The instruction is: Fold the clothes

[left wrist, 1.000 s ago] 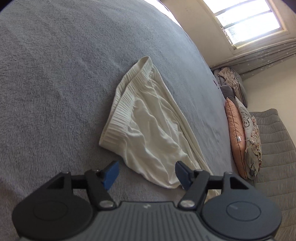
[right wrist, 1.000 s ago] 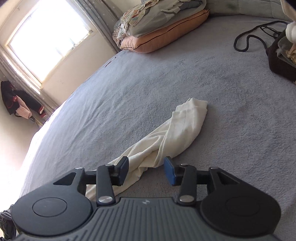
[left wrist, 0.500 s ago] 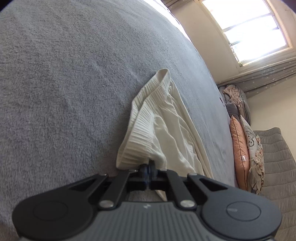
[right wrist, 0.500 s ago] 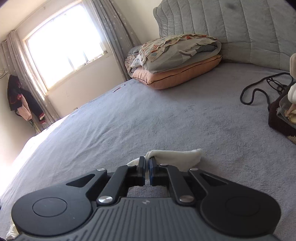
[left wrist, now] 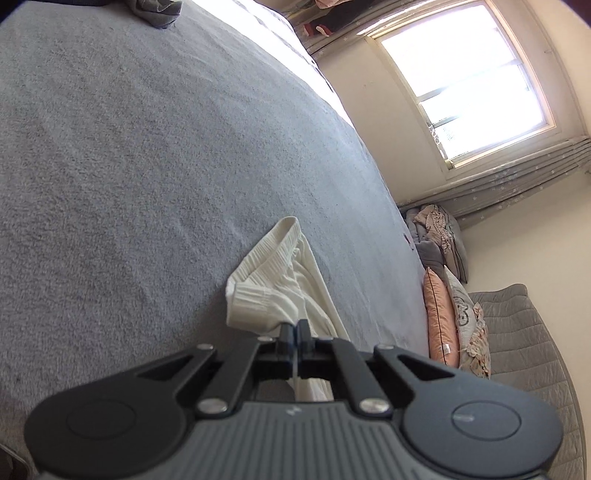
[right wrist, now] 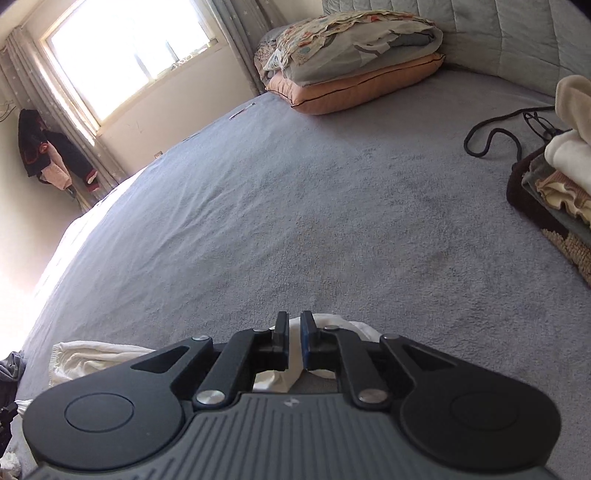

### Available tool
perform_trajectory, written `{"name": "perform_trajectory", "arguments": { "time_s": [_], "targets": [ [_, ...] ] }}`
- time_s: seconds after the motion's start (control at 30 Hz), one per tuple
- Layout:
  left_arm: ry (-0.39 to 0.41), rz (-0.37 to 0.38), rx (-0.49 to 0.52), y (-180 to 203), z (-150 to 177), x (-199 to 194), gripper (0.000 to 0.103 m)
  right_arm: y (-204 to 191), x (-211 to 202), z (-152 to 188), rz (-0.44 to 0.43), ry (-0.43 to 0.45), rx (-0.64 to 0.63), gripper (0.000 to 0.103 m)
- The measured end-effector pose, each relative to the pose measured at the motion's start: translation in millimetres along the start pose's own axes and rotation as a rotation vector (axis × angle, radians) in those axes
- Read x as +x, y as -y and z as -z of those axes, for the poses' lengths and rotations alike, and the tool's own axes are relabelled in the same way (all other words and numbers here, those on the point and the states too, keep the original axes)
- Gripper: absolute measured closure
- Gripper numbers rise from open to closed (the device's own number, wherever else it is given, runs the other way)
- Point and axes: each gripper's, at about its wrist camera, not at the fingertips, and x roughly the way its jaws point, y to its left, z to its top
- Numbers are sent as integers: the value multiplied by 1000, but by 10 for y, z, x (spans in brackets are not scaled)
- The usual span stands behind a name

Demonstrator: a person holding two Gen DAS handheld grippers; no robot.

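Both pinch the cream garment (left wrist: 273,295): left gripper (left wrist: 295,332) at its ribbed waistband, right gripper (right wrist: 293,336) elsewhere.

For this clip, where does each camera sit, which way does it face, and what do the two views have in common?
Left wrist: on the left hand-held gripper, looking along its fingers across the grey bed cover toward the window; its shut jaws pinch the cream garment. No hand shows.
Right wrist: on the right hand-held gripper, facing the headboard and stacked pillows; its jaws clamp the same cream fabric, folded clothes at right. No hand shows.
Shared: garment, bed cover, window, pillows.
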Motion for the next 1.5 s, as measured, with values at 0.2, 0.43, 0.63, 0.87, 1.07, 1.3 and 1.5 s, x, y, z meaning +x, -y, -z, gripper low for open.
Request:
{"name": "perform_trajectory", "arguments": {
  "time_s": [0.2, 0.43, 0.63, 0.87, 1.07, 1.3, 1.5],
  "targets": [
    [-14, -21, 13, -29, 16, -36, 102, -1, 39, 75, 44, -51, 19, 58],
    [-23, -16, 16, -16, 58, -10, 102, -69, 130, 121, 9, -89, 63, 58],
    [-27, -42, 15, -64, 72, 20, 102, 162, 435, 129, 43, -38, 197, 71],
    [-13, -48, 1, -115, 31, -12, 102, -647, -355, -86, -54, 471, -253, 97],
    [-21, -67, 6, -117, 58, -7, 102, -434, -227, -96, 254, 397, -308, 81],
    [-45, -53, 19, -83, 99, 42, 101, 508, 211, -30, 245, 74, 215, 59],
    [-46, -57, 16, -95, 110, 51, 101, -16, 374, 54, 35, -39, 42, 51]
  ]
}}
